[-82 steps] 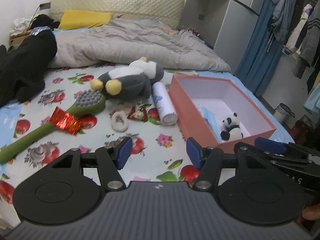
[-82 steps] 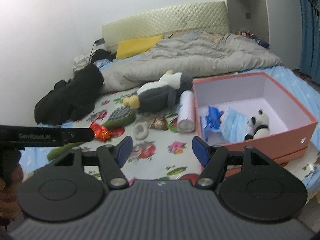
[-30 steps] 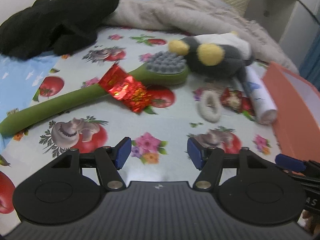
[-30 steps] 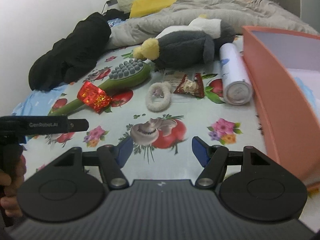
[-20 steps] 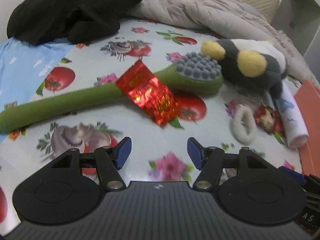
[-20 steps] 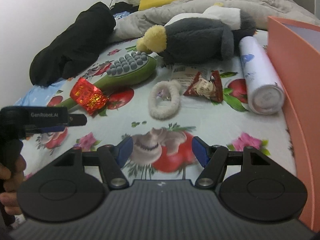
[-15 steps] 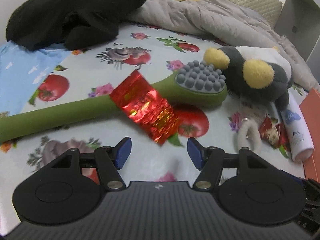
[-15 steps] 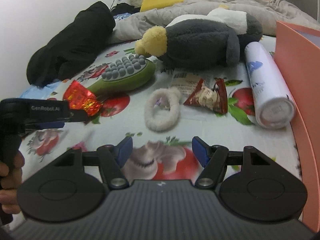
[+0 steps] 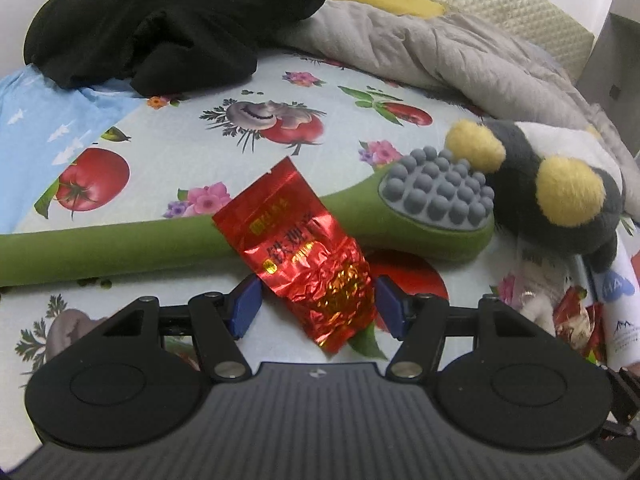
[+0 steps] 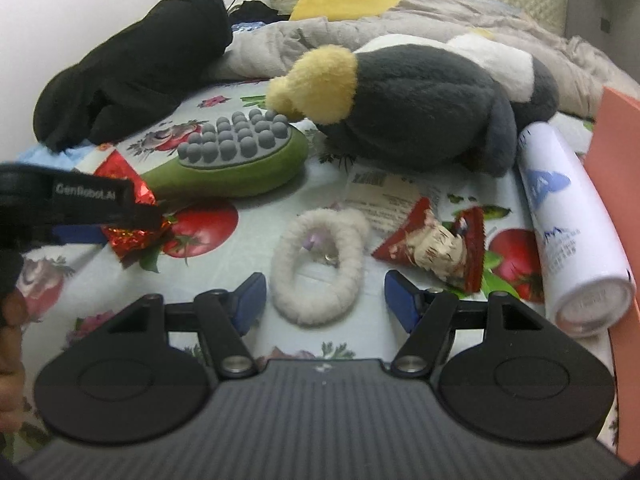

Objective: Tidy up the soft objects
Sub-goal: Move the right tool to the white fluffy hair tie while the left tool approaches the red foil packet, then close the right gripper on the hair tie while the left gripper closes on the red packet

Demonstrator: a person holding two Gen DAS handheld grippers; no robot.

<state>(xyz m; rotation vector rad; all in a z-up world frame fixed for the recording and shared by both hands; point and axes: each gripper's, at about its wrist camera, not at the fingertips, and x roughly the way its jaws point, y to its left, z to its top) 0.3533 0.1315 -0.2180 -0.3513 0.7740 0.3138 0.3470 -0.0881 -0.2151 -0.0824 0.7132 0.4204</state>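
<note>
A crinkled red foil packet (image 9: 304, 256) lies across the handle of a green massage brush (image 9: 436, 208). My left gripper (image 9: 318, 306) is open, and the packet's lower end sits between its blue pads without being squeezed. In the right wrist view a white fluffy hair tie (image 10: 320, 268) lies flat on the sheet. My right gripper (image 10: 326, 300) is open around its near end. A grey, white and yellow plush penguin (image 10: 420, 108) lies just behind, also in the left wrist view (image 9: 560, 208). One of the left gripper's fingers (image 10: 132, 210) shows over the red packet (image 10: 128, 236).
A small red snack packet (image 10: 436, 244) and a white spray can (image 10: 560, 216) lie right of the hair tie, against the orange box wall (image 10: 620, 200). A black garment (image 9: 160, 20) and a grey duvet (image 9: 440, 52) lie behind. A hand (image 10: 8, 320) holds the left gripper.
Both grippers have moved forward and down toward the sheet. The red packet has come between the left pads and the hair tie between the right pads. Neither jaw width has changed.
</note>
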